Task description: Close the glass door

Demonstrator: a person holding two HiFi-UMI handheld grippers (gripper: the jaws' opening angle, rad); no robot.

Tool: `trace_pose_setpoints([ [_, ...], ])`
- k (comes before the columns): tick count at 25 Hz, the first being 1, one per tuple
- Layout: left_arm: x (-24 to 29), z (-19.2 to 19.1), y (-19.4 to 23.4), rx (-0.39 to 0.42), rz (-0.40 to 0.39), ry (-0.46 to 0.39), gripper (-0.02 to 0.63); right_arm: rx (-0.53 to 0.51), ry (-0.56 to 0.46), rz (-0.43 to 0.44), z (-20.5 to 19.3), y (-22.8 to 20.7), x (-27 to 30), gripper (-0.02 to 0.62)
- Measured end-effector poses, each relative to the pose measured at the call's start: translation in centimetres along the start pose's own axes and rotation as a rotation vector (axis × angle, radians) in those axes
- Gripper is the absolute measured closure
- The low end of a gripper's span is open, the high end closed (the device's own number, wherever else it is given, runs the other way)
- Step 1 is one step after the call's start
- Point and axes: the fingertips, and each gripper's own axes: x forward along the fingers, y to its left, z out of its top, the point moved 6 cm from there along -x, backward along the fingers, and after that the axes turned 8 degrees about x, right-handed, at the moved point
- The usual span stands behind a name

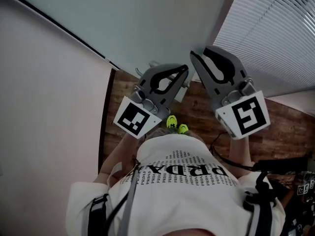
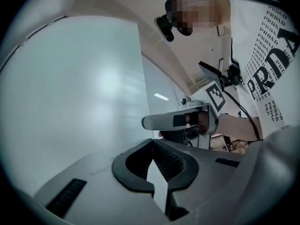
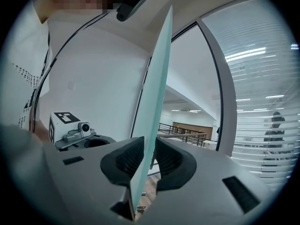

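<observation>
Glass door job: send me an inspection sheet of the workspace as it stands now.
Surface: wood floor.
Job's things: glass door, standing off its frame.
Clutter: dark items at the head view's right edge, unclear.
Grippers: left gripper and right gripper both shut on the door's free edge.
Cables: black cable down from the head camera.
Surroundings: white wall, slatted blinds, railing beyond.

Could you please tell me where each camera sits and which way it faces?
Head view: on the person's head, facing steeply down; left gripper, right gripper and shirt show.
Left gripper view: along its fingers at the glass door; right gripper, shirt show.
Right gripper view: along its fingers at the door's edge; left gripper shows.
Both gripper views share the glass door.
</observation>
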Motion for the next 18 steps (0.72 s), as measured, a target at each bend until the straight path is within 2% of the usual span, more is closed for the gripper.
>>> trace_pose_setpoints([
  [3,0.2,-0.5,0.3,0.007,-0.015,-0.009,0.607,-0.019,-0.005,-0.021,-0.3,-0.4,0.2,0.535],
  [8,0.1,-0.1,0.2,-0.003,-0.007,-0.007,0.607,-0.015,-0.006,-0.003,-0.1,-0.3,0.3,0.535],
  [13,0.0,1.0,0.4,0.003,-0.056,-0.011,0.607,-0.032,-0.019,-0.045,0.8,0.8,-0.5,0.535],
  [18,-0.1,1.0,0.3,-0.01,0.01,-0.037,0.607,-0.046,-0.003,-0.011,1.2,1.4,-0.5,0.535],
])
